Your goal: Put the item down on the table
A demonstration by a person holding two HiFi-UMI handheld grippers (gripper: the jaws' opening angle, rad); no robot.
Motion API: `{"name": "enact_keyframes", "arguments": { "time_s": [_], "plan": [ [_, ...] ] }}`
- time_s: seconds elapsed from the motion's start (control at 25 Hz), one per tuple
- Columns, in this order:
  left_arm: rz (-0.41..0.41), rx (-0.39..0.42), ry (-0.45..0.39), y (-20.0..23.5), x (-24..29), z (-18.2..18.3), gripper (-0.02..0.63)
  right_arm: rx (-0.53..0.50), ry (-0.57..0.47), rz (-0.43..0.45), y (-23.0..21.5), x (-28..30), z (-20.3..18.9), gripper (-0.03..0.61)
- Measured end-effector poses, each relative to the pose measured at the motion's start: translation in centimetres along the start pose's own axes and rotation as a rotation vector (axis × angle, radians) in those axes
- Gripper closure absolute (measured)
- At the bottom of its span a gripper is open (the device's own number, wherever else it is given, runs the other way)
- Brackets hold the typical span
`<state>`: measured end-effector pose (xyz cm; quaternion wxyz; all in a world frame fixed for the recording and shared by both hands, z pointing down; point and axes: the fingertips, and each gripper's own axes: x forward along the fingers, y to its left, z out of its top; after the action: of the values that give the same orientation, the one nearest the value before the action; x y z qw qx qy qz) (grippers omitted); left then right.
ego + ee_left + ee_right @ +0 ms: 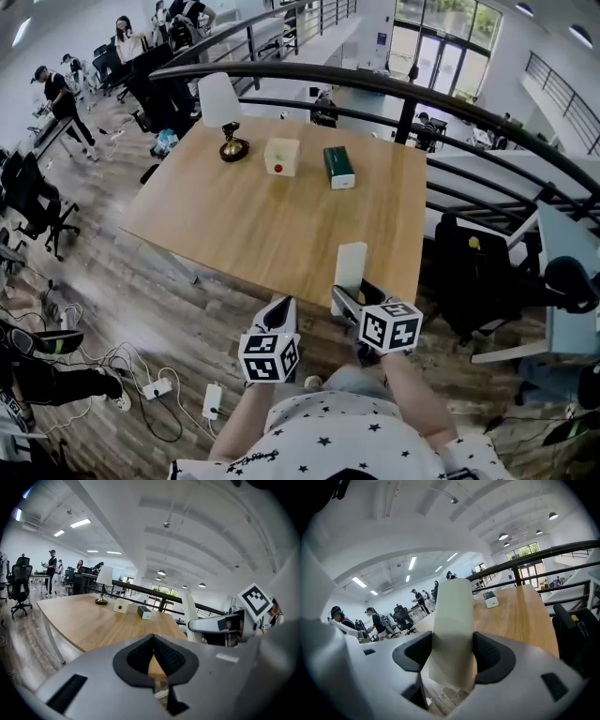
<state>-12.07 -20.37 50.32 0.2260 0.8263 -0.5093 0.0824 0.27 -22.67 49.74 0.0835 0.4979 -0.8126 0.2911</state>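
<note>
A tall, pale white block [351,265] stands upright between the pads of my right gripper [348,302], which is shut on its lower part. It is held at the near right edge of the wooden table [234,234]; I cannot tell if its base touches the top. In the right gripper view the block [452,630] fills the gap between the dark pads [492,658]. My left gripper [281,311] hangs just off the table's near edge, left of the right one. Its jaws [153,644] are shut and empty. The left gripper view also shows the block [189,616].
At the table's far side stand a lamp [223,112], a white box with a red dot [281,157] and a green box [338,167]. A dark railing [412,94] curves behind the table. Office chairs [473,272] stand to the right, and cables and power strips [155,386] lie on the floor at left.
</note>
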Motion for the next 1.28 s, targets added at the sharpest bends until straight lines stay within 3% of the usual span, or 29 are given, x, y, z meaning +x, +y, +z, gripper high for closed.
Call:
{"name": "enact_keyframes", "arguments": {
  "time_s": [0.68,1.28],
  "plan": [
    [0.018,-0.020,0.118,4.7,12.0,2.3,0.603,0.014,0.262,-0.131,-12.1,13.4,-0.9,0.310],
    [0.023,-0.059,0.193,6.0,19.0,2.1,0.603,-0.046,0.494,-0.187,-17.4,20.5,-3.4,0.308]
  ]
}}
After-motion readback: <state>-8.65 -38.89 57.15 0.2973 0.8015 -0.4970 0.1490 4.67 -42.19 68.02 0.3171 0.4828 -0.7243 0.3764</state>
